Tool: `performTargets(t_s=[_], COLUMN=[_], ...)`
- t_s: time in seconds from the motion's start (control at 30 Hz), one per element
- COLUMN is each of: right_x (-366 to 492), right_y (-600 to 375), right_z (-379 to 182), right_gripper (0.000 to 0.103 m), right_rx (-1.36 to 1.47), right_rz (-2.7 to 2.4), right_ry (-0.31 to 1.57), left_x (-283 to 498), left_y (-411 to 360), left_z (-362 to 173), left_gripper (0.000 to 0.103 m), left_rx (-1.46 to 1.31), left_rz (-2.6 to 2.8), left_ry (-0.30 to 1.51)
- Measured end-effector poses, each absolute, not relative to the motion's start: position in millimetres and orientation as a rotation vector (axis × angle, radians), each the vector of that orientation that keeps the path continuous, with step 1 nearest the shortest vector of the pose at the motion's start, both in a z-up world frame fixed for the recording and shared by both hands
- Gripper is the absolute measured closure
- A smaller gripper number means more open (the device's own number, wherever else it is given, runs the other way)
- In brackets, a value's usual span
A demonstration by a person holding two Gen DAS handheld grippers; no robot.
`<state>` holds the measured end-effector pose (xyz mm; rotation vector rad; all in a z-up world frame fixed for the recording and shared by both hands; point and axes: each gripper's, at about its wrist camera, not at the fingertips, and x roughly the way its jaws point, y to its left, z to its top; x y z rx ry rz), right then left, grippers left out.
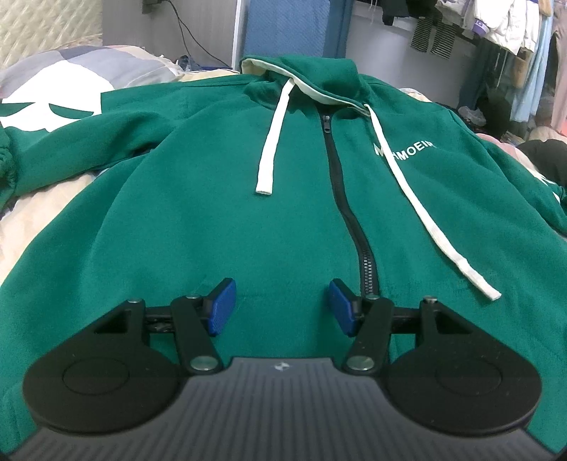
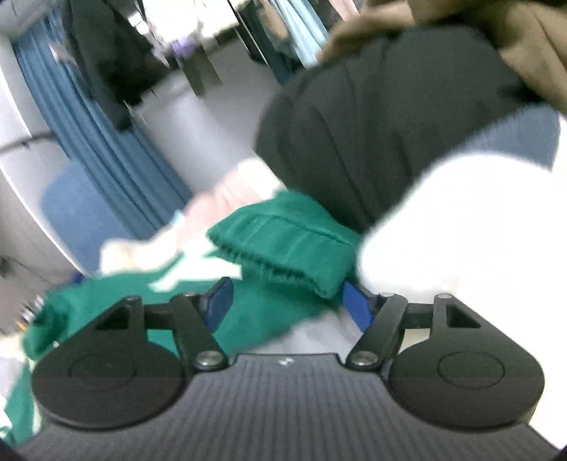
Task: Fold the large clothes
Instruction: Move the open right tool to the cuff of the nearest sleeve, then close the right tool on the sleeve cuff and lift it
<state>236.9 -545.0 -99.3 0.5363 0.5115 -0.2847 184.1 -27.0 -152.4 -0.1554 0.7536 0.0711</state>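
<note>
A large green zip hoodie point(image 1: 212, 212) lies face up on the bed, hood point(image 1: 312, 74) at the far end, white drawstrings point(image 1: 269, 142) across the chest, black zipper point(image 1: 340, 198) down the middle. My left gripper point(image 1: 281, 306) is open and empty just above the hoodie's lower front, left of the zipper. My right gripper point(image 2: 287, 301) is open at the end of a green sleeve; its ribbed cuff point(image 2: 283, 248) lies just ahead of the blue pads point(image 2: 358, 308). The right wrist view is blurred.
A patterned pillow point(image 1: 88, 71) lies at the back left, cream bedding point(image 1: 32, 220) under the hoodie. Hanging clothes point(image 1: 503, 25) fill the back right. Dark and white garments point(image 2: 389, 117) are piled by the sleeve. A blue panel point(image 2: 85, 212) stands behind.
</note>
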Motion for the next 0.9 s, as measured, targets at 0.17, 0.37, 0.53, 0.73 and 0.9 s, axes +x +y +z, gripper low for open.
performTargets(t_s=[0.17, 0.37, 0.53, 0.73, 0.9], right_x=[253.6, 282.3, 314.6, 348.8, 352.4], right_y=[-526.8, -524.2, -532.2, -546.1, -546.5], right_z=[-128.2, -136.5, -134.5, -119.5, -78.3], right_gripper=[0.033, 0.027, 0.03, 0.059, 0.086], right_rx=[0.333, 0.229, 0.259, 0.321, 0.342], right_rz=[-0.339, -0.357, -0.308, -0.314, -0.311], right_ry=[0.595, 0.523, 0.466, 0.442, 0.395], left_x=[183.9, 185.6, 186.4, 189.0, 192.0], left_y=[-27.0, -27.7, -30.2, -29.5, -23.1], left_z=[-153.4, -155.0, -156.1, -156.3, -153.0], left_gripper=[0.039, 0.039, 0.039, 0.039, 0.039], left_rx=[-0.155, -0.151, -0.143, -0.149, -0.193], left_rz=[0.071, 0.071, 0.075, 0.077, 0.077], left_ry=[0.753, 0.749, 0.744, 0.743, 0.742])
